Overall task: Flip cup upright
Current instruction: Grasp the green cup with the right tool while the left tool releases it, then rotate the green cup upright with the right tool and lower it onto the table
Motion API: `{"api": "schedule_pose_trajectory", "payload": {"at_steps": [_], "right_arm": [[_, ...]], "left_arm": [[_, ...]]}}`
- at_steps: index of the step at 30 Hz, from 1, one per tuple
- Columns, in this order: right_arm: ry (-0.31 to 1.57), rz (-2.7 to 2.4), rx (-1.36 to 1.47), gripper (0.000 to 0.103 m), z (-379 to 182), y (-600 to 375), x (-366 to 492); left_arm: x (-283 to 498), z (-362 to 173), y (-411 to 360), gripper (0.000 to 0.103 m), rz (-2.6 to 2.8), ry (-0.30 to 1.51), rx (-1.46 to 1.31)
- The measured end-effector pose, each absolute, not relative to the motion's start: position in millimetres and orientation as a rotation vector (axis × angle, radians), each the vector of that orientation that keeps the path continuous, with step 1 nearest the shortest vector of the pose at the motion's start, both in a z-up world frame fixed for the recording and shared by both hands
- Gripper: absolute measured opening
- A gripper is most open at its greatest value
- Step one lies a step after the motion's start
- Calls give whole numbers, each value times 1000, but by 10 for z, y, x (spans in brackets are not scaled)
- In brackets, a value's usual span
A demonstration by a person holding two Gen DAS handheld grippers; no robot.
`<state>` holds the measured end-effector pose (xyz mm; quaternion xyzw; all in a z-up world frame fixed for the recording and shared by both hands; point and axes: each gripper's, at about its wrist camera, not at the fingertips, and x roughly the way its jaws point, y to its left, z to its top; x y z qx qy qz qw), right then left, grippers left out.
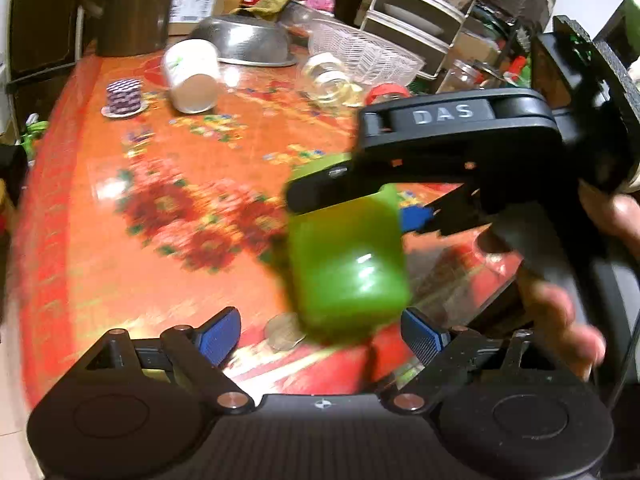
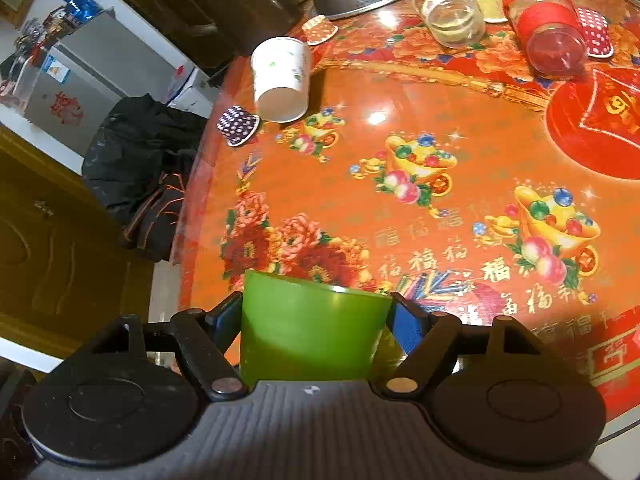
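Right wrist view: the right gripper sits at bottom centre of the frame with its blue pads pressed against both sides of the green cup; the cup is clamped between them, held above the near edge of the orange flowered table. Which end of the cup faces the camera I cannot tell from this view. Left wrist view, blurred: the same green cup shows at centre right, held off the table, pinched by the right gripper, which reaches in from the right of the frame with the person's hand on its handle. The left gripper fills the bottom of that frame, its blue pads spread wide, nothing between them; the cup appears just above and between the tips, contact cannot be told through the blur. Other items on the table: a white paper cup lying on its side at upper left, open mouth toward the camera; a small dotted purple cupcake liner upside down just beside it, to its lower left; a clear plastic jar on its side at upper centre right; a red-wrapped jar on its side at upper right; a steel bowl upside down at the top of the left view, with a white mesh basket to its right
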<state>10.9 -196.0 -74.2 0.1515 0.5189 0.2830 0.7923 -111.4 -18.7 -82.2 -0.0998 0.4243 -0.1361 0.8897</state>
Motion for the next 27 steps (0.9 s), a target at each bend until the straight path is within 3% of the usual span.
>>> {"api": "schedule_pose_trajectory", "payload": {"at_steps": [15, 19, 23, 27], "right_arm": [[1010, 597, 283, 76, -619, -2002, -17], [752, 557, 178, 76, -441, -2009, -326], [380, 487, 7, 76, -372, -1953, -823], [205, 450, -36, 75, -534, -1929, -1049]], "left_arm": [[-1407, -611, 694, 89, -206, 681, -415], [-1449, -572, 770, 89, -209, 612, -449], [-1466, -528, 777, 89, -224, 546, -445], [-1481, -527, 775, 89, -248, 511, -442]]}}
